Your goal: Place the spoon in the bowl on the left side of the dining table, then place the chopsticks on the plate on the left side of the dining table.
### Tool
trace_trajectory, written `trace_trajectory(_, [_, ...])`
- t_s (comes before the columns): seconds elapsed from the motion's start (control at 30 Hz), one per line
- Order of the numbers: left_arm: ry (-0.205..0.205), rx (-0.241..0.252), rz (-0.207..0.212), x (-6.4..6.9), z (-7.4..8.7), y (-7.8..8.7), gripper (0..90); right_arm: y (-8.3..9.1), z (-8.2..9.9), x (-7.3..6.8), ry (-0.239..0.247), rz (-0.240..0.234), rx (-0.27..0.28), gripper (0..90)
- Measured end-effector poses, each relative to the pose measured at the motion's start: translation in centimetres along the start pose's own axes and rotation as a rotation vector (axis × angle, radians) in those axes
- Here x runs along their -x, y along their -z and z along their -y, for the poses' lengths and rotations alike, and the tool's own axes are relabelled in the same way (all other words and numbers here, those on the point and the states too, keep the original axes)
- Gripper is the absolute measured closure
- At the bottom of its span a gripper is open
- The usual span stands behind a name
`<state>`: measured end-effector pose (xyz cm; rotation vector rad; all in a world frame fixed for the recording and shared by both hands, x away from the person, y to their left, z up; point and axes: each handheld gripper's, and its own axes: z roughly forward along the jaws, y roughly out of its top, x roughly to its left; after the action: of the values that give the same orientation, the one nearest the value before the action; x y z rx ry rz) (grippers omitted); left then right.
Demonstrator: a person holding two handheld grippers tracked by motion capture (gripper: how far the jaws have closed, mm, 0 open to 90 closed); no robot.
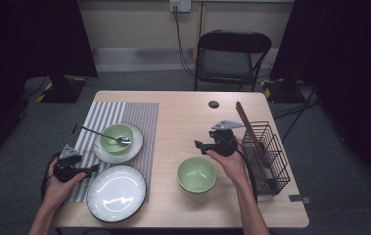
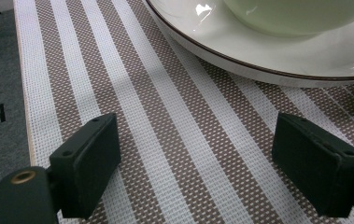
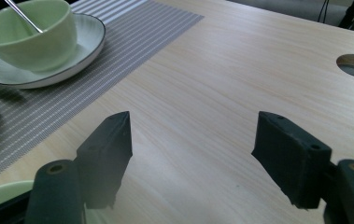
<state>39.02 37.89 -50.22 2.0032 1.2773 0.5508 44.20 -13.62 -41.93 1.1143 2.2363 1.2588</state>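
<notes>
1. Large white plate [image 1: 116,192], dark-rimmed, at the near left edge of the table [image 1: 183,112]; its left part lies on the placemat.
2. Striped placemat [image 1: 124,115], grey and white, covering the table's left side from the far edge to near.
3. Black wire rack [image 1: 267,155] at the right edge, with a long brown wooden piece [image 1: 249,132] leaning in it.
4. Smaller white plate [image 1: 135,147] on the placemat, far of the large plate; a green bowl [image 1: 116,135] sits on it with a metal spoon [image 1: 102,133] inside, handle pointing left.
5. Second green bowl [image 1: 196,174] on bare wood, near centre, just near and left of the right gripper.
6. Right gripper [image 1: 198,146], held above the tabletop beside that bowl, pointing left; jaws apart, nothing between them; bowl rim at the near left corner of its own view.
7. Left gripper [image 1: 95,168], low over the placemat [image 2: 174,140] between the two plates; jaws wide apart, empty.
</notes>
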Motion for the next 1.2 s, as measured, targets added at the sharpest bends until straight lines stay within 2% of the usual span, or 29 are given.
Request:
trace_trajectory(0.1, [0.000,0.000,0.001,0.0,0.0,0.0,14.9,0.4,-0.5,-0.1,-0.026,-0.023,0.019,30.0])
trace_trajectory(0.27, [0.000,0.000,0.001,0.0,0.0,0.0,15.0,1.3,-1.3,-0.2,-0.021,-0.016,0.055,33.6])
trace_trajectory(0.6, [0.000,-0.001,0.001,0.0,0.0,0.0,15.0,2.9,-3.4,0.1,-0.034,-0.059,0.083,33.4])
trace_trajectory(0.93, [0.001,0.000,0.003,0.0,0.0,0.0,15.0,4.5,-4.5,0.1,-0.013,-0.053,0.112,34.3])
trace_trajectory(1.2, [0.001,0.000,0.002,0.0,0.0,0.0,14.9,5.9,-5.0,0.8,-0.025,-0.050,0.126,34.2])
